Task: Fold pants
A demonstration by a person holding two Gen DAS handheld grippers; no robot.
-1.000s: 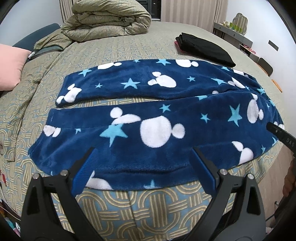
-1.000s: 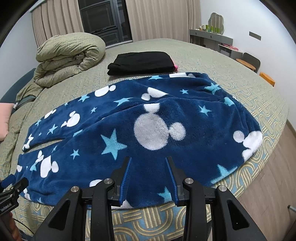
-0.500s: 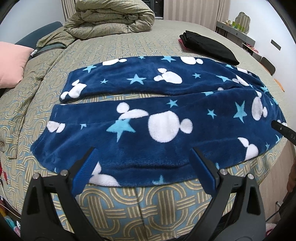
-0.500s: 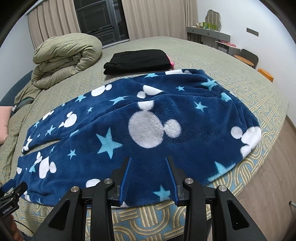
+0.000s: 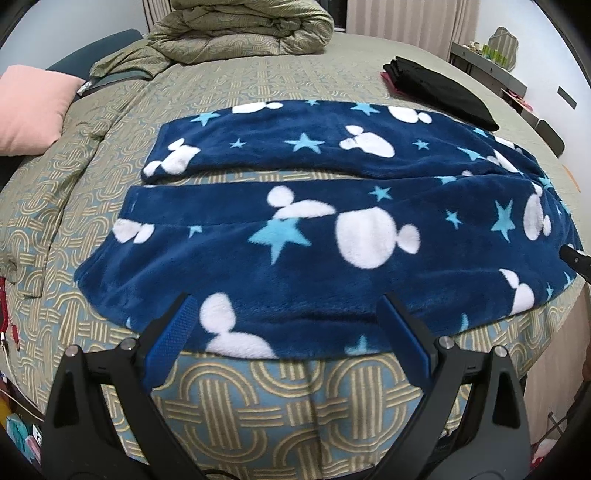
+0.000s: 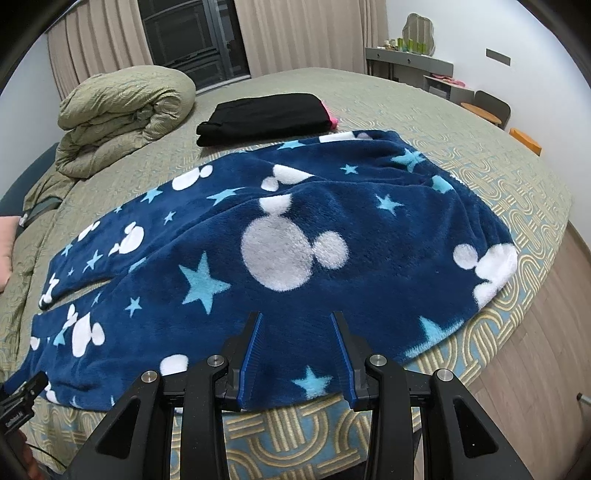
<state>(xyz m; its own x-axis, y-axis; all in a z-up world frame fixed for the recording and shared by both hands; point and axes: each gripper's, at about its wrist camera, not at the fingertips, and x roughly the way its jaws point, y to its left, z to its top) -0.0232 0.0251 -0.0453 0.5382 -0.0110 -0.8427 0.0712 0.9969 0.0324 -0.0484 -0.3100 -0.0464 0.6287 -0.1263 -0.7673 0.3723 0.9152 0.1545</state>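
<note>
Nearest the left wrist camera, the left claw [image 5: 291, 317] stands wide open with nothing between its blue-padded black fingers; it hangs over the near hem of the fleece. In the right wrist view, the right claw [image 6: 297, 332] is partly open, its fingers parted over the same edge and gripping nothing, though whether the pads brush the fabric cannot be told.

The navy-blue fleece pants with white mouse-head shapes and light-blue stars [image 5: 332, 236] lie spread flat on the bed [image 5: 280, 406], along its near edge. The two legs run side by side toward the left of the left wrist view, with a narrow strip of bedspread showing between them. The bed is covered by an olive and blue spread printed with gold interlocking arches.

Farther back, a folded black garment [image 6: 266, 114] lies on the spread just beyond the pants, with a bit of pink cloth showing at its edge. A rolled olive-green quilted duvet [image 6: 122, 114] sits at the far left of the bed, and a pink pillow [image 5: 33, 107] lies beyond the bed's left side.

Behind the bed hang beige curtains [image 6: 306, 33] around a dark window [image 6: 192, 40]. A grey shelf [image 6: 410, 62] holding small items lines the white right wall, and wood flooring [image 6: 535, 354] shows to the right.
</note>
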